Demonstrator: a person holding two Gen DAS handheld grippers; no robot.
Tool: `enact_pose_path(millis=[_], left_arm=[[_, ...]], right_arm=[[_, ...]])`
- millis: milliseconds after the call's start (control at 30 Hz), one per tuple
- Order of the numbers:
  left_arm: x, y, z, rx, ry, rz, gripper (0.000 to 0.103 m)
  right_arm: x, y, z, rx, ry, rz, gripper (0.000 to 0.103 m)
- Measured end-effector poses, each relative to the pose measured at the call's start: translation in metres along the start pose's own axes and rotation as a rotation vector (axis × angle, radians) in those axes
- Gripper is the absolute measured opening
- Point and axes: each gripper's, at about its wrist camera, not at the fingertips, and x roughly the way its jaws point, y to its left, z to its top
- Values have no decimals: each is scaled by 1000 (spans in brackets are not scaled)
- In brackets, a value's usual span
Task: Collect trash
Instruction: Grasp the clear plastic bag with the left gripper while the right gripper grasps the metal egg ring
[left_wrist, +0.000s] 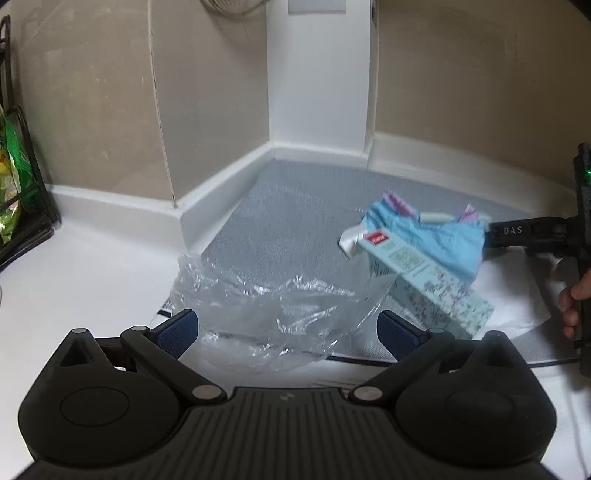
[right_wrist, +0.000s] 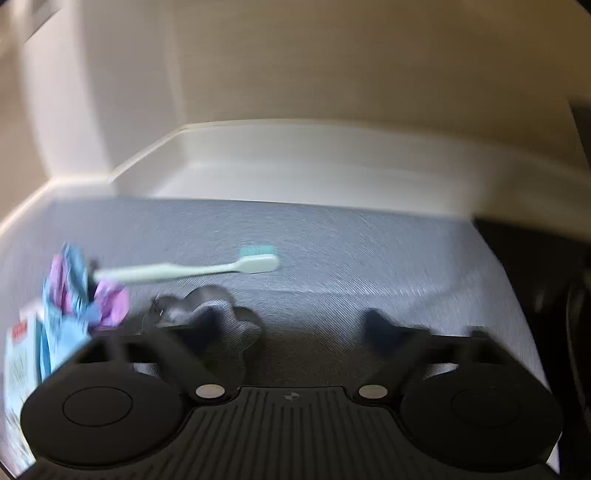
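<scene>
Clear plastic bag (left_wrist: 266, 310) lies crumpled between the left gripper's (left_wrist: 286, 332) spread jaws; right gripper (right_wrist: 295, 328) stands apart, empty; beyond it, toothbrush (right_wrist: 192, 271) lies crosswise, bristles rightward.

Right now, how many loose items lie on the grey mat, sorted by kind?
Clear plastic bag: 1
Printed carton: 1
Crumpled blue-and-purple wrapper: 1
Toothbrush: 1
White paper sheet: 1
Total: 5
</scene>
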Motion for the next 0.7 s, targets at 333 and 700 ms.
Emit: enact_pose_path(millis=[333,700], left_arm=[[-2,26,8,-127,52,-36,0],[-71,35,6,-143,-92,-88,0]], right_arm=[[-30,-13,-4,9,-137,-25,4],[-102,-44,-8,106,-300,12,3]])
